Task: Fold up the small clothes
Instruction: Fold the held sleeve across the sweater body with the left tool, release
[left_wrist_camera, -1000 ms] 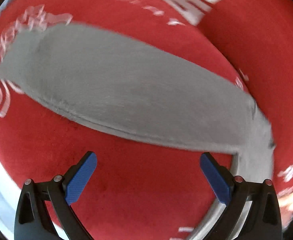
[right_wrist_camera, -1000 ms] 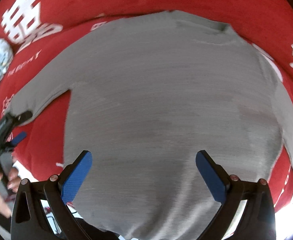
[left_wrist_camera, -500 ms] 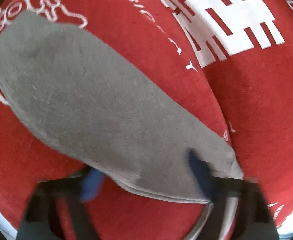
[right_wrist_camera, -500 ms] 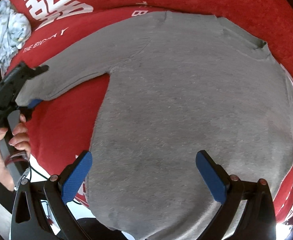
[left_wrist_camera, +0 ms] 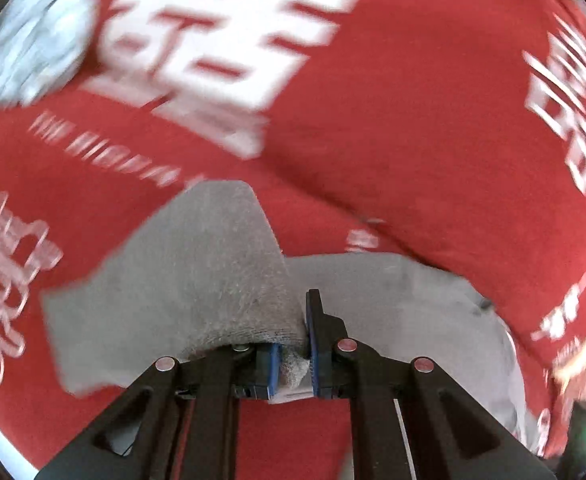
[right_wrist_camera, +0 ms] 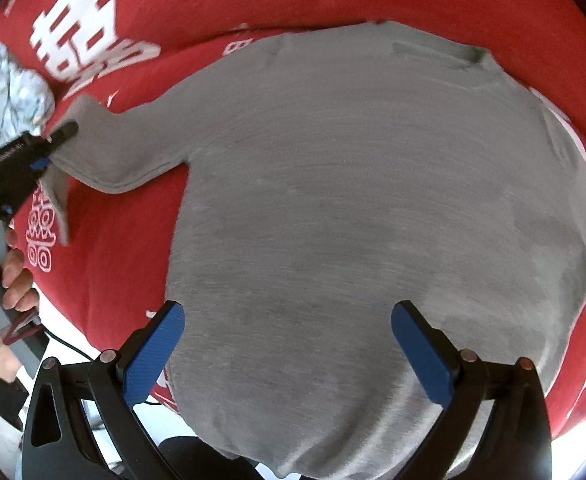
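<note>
A small grey long-sleeved sweater (right_wrist_camera: 353,208) lies flat on a red cloth. My left gripper (left_wrist_camera: 293,356) is shut on the cuff end of its left sleeve (left_wrist_camera: 197,280) and lifts it off the cloth. In the right wrist view the left gripper (right_wrist_camera: 49,148) shows at the left edge, pinching the bunched sleeve (right_wrist_camera: 109,152). My right gripper (right_wrist_camera: 289,344) is open and empty, hovering over the lower part of the sweater body, its blue pads (right_wrist_camera: 153,356) spread wide.
The red cloth (right_wrist_camera: 109,264) with white printed characters covers the surface. A crumpled white patterned garment (right_wrist_camera: 5,96) lies at the far left, also in the left wrist view (left_wrist_camera: 29,44). The surface edge runs along the bottom left.
My left gripper moved onto the sleeve end, shut on it and lifted it, folding the sleeve back. My right gripper stayed open over the sweater body.
</note>
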A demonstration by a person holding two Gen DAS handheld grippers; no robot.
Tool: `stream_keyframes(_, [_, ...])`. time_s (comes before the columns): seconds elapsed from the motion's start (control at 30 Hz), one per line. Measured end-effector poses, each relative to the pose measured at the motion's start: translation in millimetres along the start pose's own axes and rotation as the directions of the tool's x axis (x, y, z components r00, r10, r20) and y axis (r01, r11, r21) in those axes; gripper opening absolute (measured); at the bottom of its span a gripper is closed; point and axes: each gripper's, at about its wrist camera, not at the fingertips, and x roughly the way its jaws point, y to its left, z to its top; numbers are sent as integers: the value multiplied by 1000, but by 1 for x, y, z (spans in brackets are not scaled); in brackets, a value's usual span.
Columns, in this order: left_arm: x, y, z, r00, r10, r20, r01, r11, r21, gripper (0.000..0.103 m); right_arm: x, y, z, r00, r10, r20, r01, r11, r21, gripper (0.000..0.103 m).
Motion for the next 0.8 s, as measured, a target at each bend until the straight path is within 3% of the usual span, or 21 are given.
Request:
stream_keyframes(0.13, [5,-80,-1,996,-90,-20,92,982,165,13,-13,-33,-3,999,-4,35,1,997,72,103])
stream_keyframes(0.27, [36,-165,-24,982,-151,-116,179,938,296,13,-28,-75,-8,998,-14,69,3,987,163,103])
stream_keyframes(0.4, [75,-223,-58,966,-114,-230,197,904,379,13,-36,-121,-18,996,-38,85,15,967,256,103])
stream_keyframes(0.5, [108,-245,-91,956,-3,-294,142,880,454,13,-31,-149,-25,995,-62,79,35,952,305,103])
stream_keyframes(0.53, [113,-248,-98,953,29,-302,123,873,472,17,-29,-159,-28,995,-66,76,38,945,324,103])
stream_keyframes(0.6, [124,-249,-109,936,93,-339,92,865,492,53,-26,-173,-30,995,-68,68,39,934,356,103])
stream_keyframes(0.63, [127,-247,-113,929,122,-351,75,864,498,58,-24,-178,-32,996,-67,63,39,928,370,103])
stream_keyframes(0.77, [109,-237,-117,935,120,-334,75,854,515,61,-19,-189,-30,996,-76,55,48,918,395,103])
stream_keyframes(0.8, [101,-232,-115,936,109,-336,83,857,508,79,-20,-187,-28,995,-79,57,51,920,388,103])
